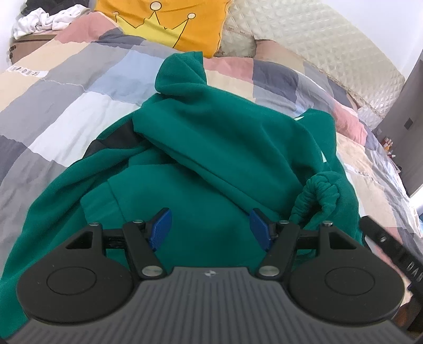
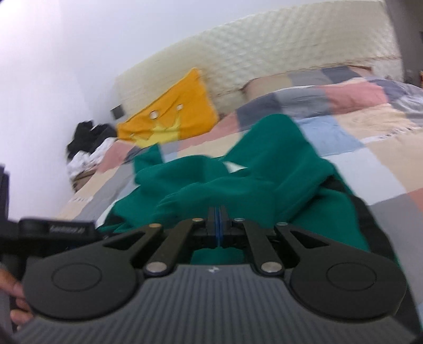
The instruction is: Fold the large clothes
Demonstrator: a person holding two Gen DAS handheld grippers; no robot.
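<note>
Green hoodie [image 1: 211, 148] lies bunched on the bed, on a patchwork quilt [image 1: 66, 87], hood toward the yellow crown pillow [image 1: 171, 23], one ribbed cuff [image 1: 320, 193] curled up near the right edge.

Left claw [image 1: 210, 229] hangs over the body fabric w/ blue pads [image 1: 160, 227] apart, nothing between them. Right claw [image 2: 217, 225] is together; pads meet on a thin line right at the cloth edge, view is blurred, so can't tell if any fabric is actually pinched.

Risks, my guess:
- right claw may have only a sliver or nothing; a pull would then slip off and the fold flops.
- garment is already heaped w/ sleeve tucked under, so lifting one side prob drags the whole pile instead of laying it flat.
- left claw closing here grabs several layers at once → lumpy fold.

Writing: small white text on the other claw's handle [image 2: 67, 229] in the right view and at the edge of the left view, both too blurred to read. A strip label on the quilt [image 1: 25, 71], unreadable too.
</note>
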